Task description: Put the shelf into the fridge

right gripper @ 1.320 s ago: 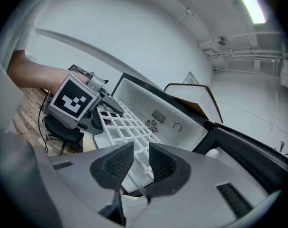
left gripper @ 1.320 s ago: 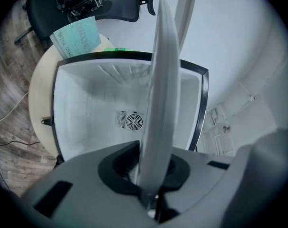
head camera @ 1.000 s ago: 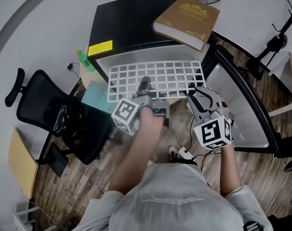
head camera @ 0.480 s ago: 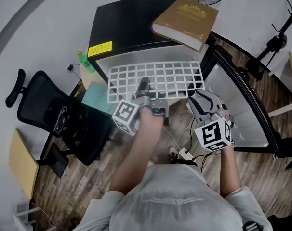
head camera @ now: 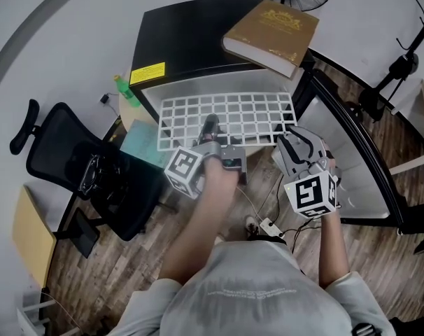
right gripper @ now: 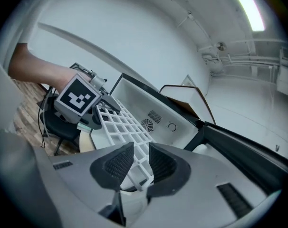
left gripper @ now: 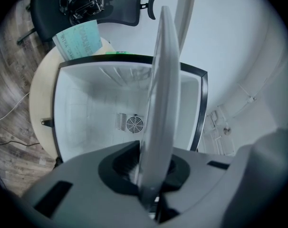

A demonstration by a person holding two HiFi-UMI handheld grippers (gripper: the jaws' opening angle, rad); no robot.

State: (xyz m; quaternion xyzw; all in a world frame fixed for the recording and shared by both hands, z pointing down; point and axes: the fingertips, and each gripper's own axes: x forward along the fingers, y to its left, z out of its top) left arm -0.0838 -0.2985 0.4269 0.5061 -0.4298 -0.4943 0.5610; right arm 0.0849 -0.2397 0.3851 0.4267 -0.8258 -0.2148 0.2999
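Left gripper (head camera: 210,127) clamped on near edge of white wire shelf (head camera: 234,114), shelf seen edge-on between its jaws in left gripper view. Right gripper (head camera: 294,141) at shelf's near right corner, jaws closing, corner between them (pads not seen pressing yet). Shelf held level at mouth of open mini fridge (head camera: 184,33), far edge just inside white interior. Fridge door (head camera: 359,159) swung wide to right. Brown book (head camera: 271,32) lying on fridge top. Black office chair (head camera: 72,166) at left.
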